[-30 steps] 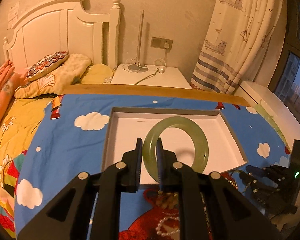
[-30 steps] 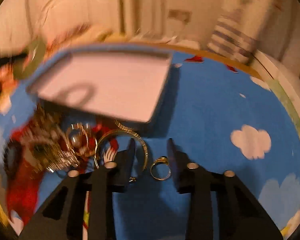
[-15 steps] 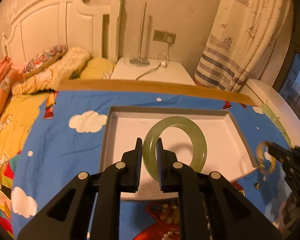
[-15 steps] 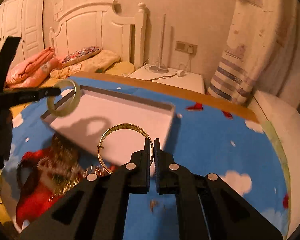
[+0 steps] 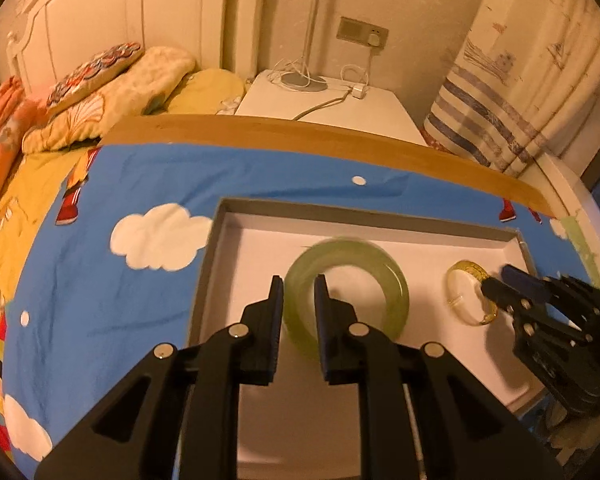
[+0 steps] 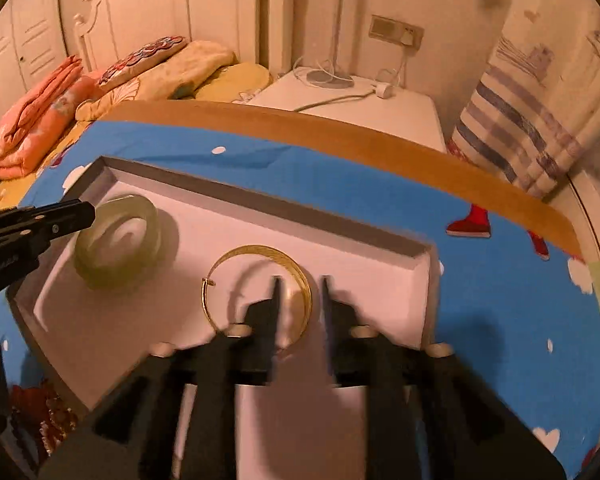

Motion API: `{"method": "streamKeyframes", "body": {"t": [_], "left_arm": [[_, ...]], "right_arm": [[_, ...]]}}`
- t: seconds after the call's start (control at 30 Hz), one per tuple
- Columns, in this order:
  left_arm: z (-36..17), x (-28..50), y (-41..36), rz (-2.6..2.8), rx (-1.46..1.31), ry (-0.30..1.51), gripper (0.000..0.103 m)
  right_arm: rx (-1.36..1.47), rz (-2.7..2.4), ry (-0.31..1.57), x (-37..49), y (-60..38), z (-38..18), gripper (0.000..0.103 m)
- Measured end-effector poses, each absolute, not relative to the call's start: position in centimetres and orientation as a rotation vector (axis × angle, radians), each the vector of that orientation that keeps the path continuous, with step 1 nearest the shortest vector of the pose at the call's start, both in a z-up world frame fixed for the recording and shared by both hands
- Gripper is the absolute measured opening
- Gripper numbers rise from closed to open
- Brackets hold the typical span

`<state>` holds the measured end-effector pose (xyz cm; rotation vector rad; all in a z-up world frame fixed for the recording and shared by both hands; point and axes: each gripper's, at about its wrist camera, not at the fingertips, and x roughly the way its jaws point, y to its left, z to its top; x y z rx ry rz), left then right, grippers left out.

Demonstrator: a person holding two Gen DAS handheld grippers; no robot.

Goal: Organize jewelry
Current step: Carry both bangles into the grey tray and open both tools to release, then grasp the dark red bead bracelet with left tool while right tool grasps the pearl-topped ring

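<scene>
L gripper: jaws opening, pads flanking the rim of the green jade bangle, which is blurred; contact not clear. R gripper: jaws spreading, gold bangle passing between them, not pinched. Both bangles are sitting over the white tray, jade at its left, gold at its right. Tray is lying on blue cloud-print sheet. Wooden bed rail running beyond.

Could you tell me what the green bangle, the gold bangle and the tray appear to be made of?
Green bangle: looks like jade or glass, since it is thick, pale green, translucent and smooth. Gold bangle: likely metal, being a thin, shiny yellow hoop with a small clasp; gold or plating cannot be told. Tray: probably cardboard, with matte white inside and thin grey walls.
</scene>
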<state>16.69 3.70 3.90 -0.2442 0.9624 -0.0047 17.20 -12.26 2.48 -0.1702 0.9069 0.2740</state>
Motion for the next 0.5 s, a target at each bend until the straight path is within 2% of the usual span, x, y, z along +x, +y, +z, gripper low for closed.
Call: {"method": "streamKeyframes", "body": {"t": [0.03, 0.07, 0.1, 0.13, 0.17, 0.2, 0.23, 0.27, 0.33, 0.43, 0.5], "left_arm": [[4.2, 16.1, 4.1, -0.008, -0.255, 0.943, 0.028], [4.8, 15.1, 4.6, -0.009, -0.265, 0.911, 0.042], [5.5, 14.1, 5.1, -0.001, -0.268, 0.875, 0.05], [6.5, 12.4, 5.8, 0.022, -0.264, 0.822, 0.064], [7.4, 10.9, 6.3, 0.042, -0.259, 0.779, 0.073], [8.0, 9.8, 6.5, 0.052, -0.256, 0.751, 0.076], [8.6, 8.0, 6.9, 0.062, -0.247, 0.711, 0.083], [9.0, 6.5, 7.1, 0.064, -0.238, 0.683, 0.092], [9.6, 3.4, 7.2, 0.077, -0.209, 0.627, 0.101], [9.2, -0.8, 7.3, 0.103, -0.193, 0.575, 0.101], [7.9, -3.0, 7.6, 0.075, -0.222, 0.609, 0.101]], "right_arm": [[-0.153, 0.275, 0.877, 16.2, -12.8, 3.2, 0.047], [-0.136, 0.269, 0.832, 14.8, -13.6, 4.1, 0.059], [-0.122, 0.261, 0.777, 13.2, -14.4, 5.2, 0.071], [-0.112, 0.256, 0.735, 12.0, -14.8, 5.9, 0.075], [-0.084, 0.258, 0.654, 9.6, -15.9, 7.1, 0.079], [-0.064, 0.268, 0.598, 7.9, -16.6, 7.9, 0.087], [-0.047, 0.282, 0.538, 6.2, -17.3, 8.5, 0.088], [-0.038, 0.299, 0.475, 4.0, -17.9, 9.0, 0.097], [-0.048, 0.27, 0.43, 1.6, -18.6, 9.0, 0.099], [-0.042, 0.182, 0.498, 0.2, -19.5, 7.0, 0.099], [-0.003, 0.188, 0.578, -0.1, -20.2, 5.1, 0.099]]}}
